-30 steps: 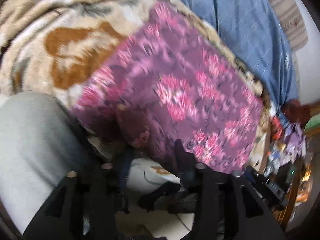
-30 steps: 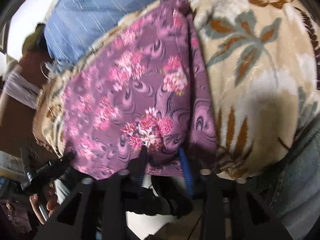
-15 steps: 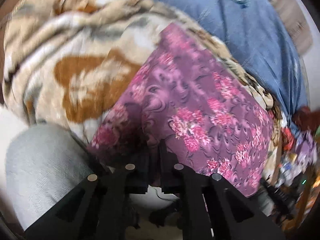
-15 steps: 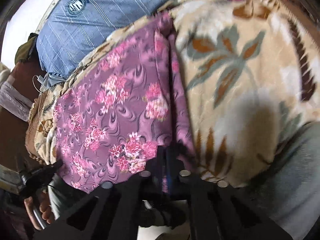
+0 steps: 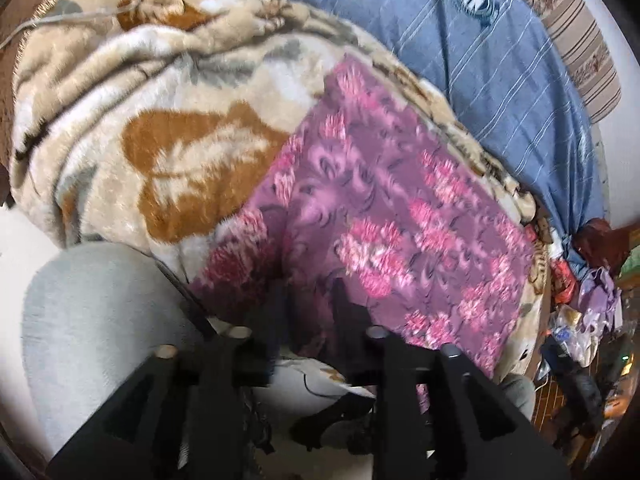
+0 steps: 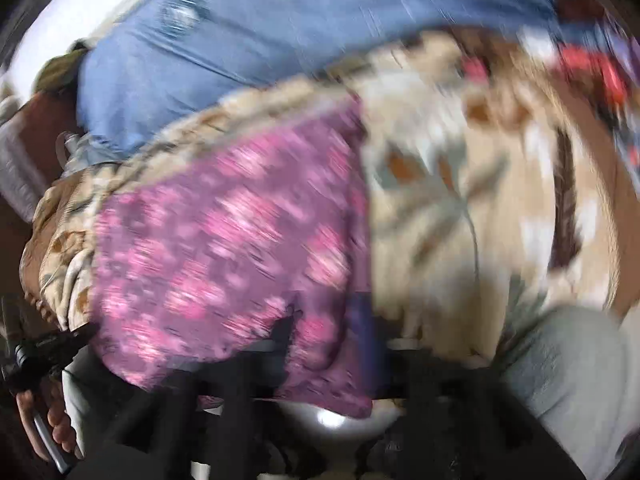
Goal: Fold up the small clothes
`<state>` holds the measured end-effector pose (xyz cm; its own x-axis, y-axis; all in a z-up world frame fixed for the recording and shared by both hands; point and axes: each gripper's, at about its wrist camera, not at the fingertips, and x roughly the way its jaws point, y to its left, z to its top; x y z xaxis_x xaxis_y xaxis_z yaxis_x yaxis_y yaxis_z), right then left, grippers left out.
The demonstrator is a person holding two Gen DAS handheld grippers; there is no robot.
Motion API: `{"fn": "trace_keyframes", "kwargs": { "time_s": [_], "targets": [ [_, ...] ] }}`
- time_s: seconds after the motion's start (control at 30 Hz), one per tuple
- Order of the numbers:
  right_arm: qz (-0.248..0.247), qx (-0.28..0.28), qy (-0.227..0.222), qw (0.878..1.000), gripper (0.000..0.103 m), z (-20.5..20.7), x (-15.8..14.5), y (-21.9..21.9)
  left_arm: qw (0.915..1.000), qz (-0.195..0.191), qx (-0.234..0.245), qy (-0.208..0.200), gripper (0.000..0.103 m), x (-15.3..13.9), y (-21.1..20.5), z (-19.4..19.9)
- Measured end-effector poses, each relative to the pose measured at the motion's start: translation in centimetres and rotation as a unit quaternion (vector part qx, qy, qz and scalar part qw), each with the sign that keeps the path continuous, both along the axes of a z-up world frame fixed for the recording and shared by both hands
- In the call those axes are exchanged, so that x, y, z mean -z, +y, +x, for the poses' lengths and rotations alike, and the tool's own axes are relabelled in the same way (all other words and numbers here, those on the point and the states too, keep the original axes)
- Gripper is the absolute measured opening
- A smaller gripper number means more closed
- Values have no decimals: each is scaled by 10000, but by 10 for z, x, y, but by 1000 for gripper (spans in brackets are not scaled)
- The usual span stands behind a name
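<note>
Both claws are letting go as I watch. Nearest to me, the left gripper (image 5: 310, 304) has its black fingers parting over the near edge of the purple floral cloth (image 5: 384, 216); the hem sits in the gap between them, but the pads no longer seem to pinch it. Over on the other side, the right gripper (image 6: 328, 332) is spreading its jaws too, wider than the left. A fold of the same purple floral cloth (image 6: 224, 248) hangs between its dark finger and its blue one, loose rather than clamped, though that view is badly smeared and fine detail is lost.

Beside the left gripper, low and to its left, is a grey-clad knee (image 5: 100, 320) of the person holding the tools, and another grey trouser leg (image 6: 568, 380) shows at the right gripper's right side. At the lower left of the right-hand view a hand (image 6: 44, 420) grips the handle of the other tool.

Just beyond the claws the cloth lies spread flat on a thick cream blanket (image 5: 140, 140) patterned with brown and grey leaves, its near edge drooping over the bed's side. Farther back, a blue striped pillow (image 5: 480, 60) with a round emblem rests against the blanket. At the far right of the left view a jumble of small clutter (image 5: 580, 312) is heaped, too small to make out.
</note>
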<state>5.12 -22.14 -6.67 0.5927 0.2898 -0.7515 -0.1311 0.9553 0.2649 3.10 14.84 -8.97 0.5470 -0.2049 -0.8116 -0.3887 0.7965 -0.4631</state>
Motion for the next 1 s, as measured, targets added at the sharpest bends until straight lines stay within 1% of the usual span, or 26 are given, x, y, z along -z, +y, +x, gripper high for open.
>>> {"fn": "trace_keyframes", "kwargs": {
  "time_s": [0.03,0.07,0.13,0.2,0.27,0.37,0.43,0.53,0.6,0.67,0.7,0.77,0.8,0.83,0.9,1.0],
  "targets": [
    [216,-177,-98,9996,72,2,-11,9,10000,-10,-62,-64,34,-3,3,-1],
    [361,-335,-89,9987,72,6,-17,16,9998,-21,-128,-131,35,-6,8,-2],
    [777,-808,36,9937,72,22,-26,44,9993,-3,-280,-228,41,-9,18,-2],
    [1066,-1118,181,9878,72,34,-28,67,9988,126,-407,-232,46,-9,26,3],
    [1295,-1569,443,9781,72,48,-29,101,9989,145,-400,-177,49,-4,32,9],
    [1384,-1999,730,9672,72,60,-25,145,9995,117,-292,-56,52,10,40,22],
    [1414,-2203,956,9604,72,68,-19,170,9999,4,-133,1,54,19,39,32],
    [1400,-2323,1298,9537,72,82,-6,197,9995,-296,129,62,55,32,32,39],
    [1389,-2360,1463,9506,72,90,0,210,9990,-363,263,17,57,36,27,38],
    [1371,-2411,1658,9464,72,99,7,224,9991,-297,314,-11,57,36,23,36],
    [1378,-2435,1738,9442,72,102,11,230,9990,-324,297,-51,56,36,24,34],
    [1367,-2510,1938,9385,72,110,17,246,9986,-442,260,-97,48,35,25,31],
    [1348,-2550,1995,9365,72,114,18,253,9983,-510,257,-112,40,35,25,29],
    [1309,-2588,2039,9350,72,117,19,259,9981,-555,246,-130,37,36,25,27],
    [1224,-2627,2082,9341,72,124,19,272,9978,-589,219,-231,37,35,25,23],
    [1004,-2698,2164,9329,72,134,21,296,9976,-588,237,-264,37,37,21,22]
  ]
}}
